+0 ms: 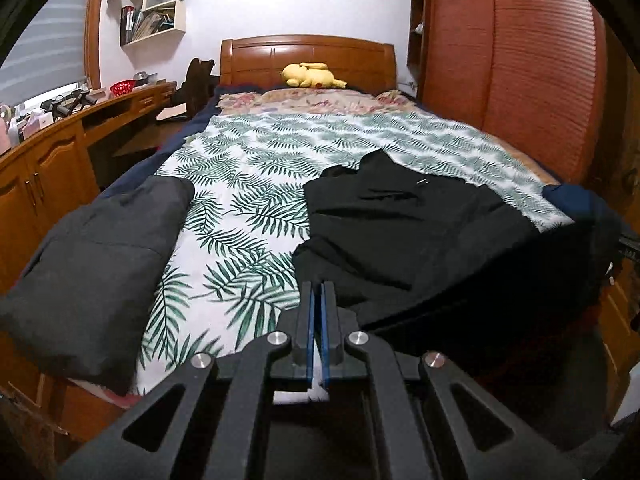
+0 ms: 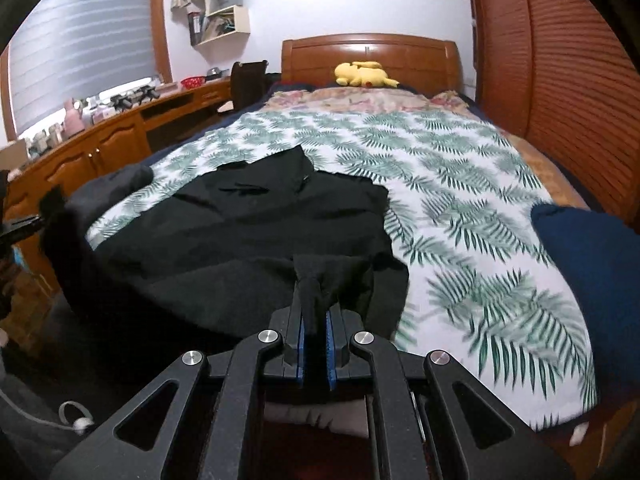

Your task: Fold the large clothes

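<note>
Nearest the right wrist camera, the right gripper has its jaws closed on a bunched fold of the black garment, the cloth pinched between the blue pads and standing up in a small peak at the tips. In the left wrist view the left gripper has its jaws pressed fully together; its tips sit at the near edge of that garment, but whether any cloth is caught between them cannot be told from this angle. From the two grippers the garment spreads away across the near end of the bed, its near hem drooping over the foot of the mattress and its far part lying rumpled on the leaf-print cover, with what looks like a collar or placket toward the top. It reads as thin, soft and light: it sags wherever it is unsupported, creases readily and will not hold a shape, so it should be taken at corners or hem edges, both hands well apart to keep it taut (a single central pinch, I judge, would only gather it into a bundle). To the left of it lies a dark grey folded bundle, well apart; a dark blue cloth lies at the right edge of the bed. Farther off, a yellow plush toy rests against the wooden headboard.
</note>
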The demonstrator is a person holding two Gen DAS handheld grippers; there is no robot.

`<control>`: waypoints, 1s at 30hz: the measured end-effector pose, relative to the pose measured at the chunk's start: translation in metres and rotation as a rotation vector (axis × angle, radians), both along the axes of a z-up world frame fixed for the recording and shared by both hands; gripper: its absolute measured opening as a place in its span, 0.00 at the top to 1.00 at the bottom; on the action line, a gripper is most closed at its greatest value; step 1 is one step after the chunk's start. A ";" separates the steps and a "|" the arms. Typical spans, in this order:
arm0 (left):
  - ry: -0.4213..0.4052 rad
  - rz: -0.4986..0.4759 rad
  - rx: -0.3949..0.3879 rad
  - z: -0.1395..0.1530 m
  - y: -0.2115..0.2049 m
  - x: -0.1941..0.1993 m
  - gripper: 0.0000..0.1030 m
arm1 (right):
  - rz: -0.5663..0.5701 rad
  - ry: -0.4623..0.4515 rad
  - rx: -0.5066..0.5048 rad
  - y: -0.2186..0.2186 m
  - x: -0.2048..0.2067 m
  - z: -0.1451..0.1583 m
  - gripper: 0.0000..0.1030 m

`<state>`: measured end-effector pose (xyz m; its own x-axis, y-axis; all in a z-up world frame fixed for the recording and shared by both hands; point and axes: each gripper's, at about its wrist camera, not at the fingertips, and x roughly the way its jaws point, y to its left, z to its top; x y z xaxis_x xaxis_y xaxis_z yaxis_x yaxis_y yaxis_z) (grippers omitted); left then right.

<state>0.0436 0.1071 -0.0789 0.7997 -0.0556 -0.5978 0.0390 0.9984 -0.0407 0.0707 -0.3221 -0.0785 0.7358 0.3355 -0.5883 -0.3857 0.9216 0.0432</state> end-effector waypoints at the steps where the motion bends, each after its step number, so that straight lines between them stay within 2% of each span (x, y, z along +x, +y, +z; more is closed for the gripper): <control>1: -0.002 0.001 0.007 -0.001 0.000 0.006 1.00 | 0.000 -0.002 -0.004 0.002 0.011 -0.002 0.95; 6: -0.025 -0.010 0.048 0.008 0.000 0.057 1.00 | -0.001 -0.001 -0.015 0.008 0.066 -0.003 0.95; 12: -0.109 0.005 0.095 0.039 -0.009 0.139 1.00 | -0.016 -0.011 -0.105 0.017 0.149 -0.005 0.95; 18: -0.128 0.043 0.142 0.050 -0.014 0.214 1.00 | -0.034 -0.004 -0.168 0.029 0.231 -0.014 0.95; 22: -0.134 0.085 0.123 0.049 -0.009 0.261 1.00 | -0.072 0.006 -0.154 0.031 0.289 -0.016 0.95; 26: -0.129 0.106 0.082 0.044 -0.003 0.300 1.00 | -0.102 -0.005 -0.142 0.035 0.328 -0.015 0.95; 30: -0.128 0.111 0.071 0.042 -0.002 0.322 1.00 | -0.131 -0.020 -0.145 0.041 0.364 -0.016 0.95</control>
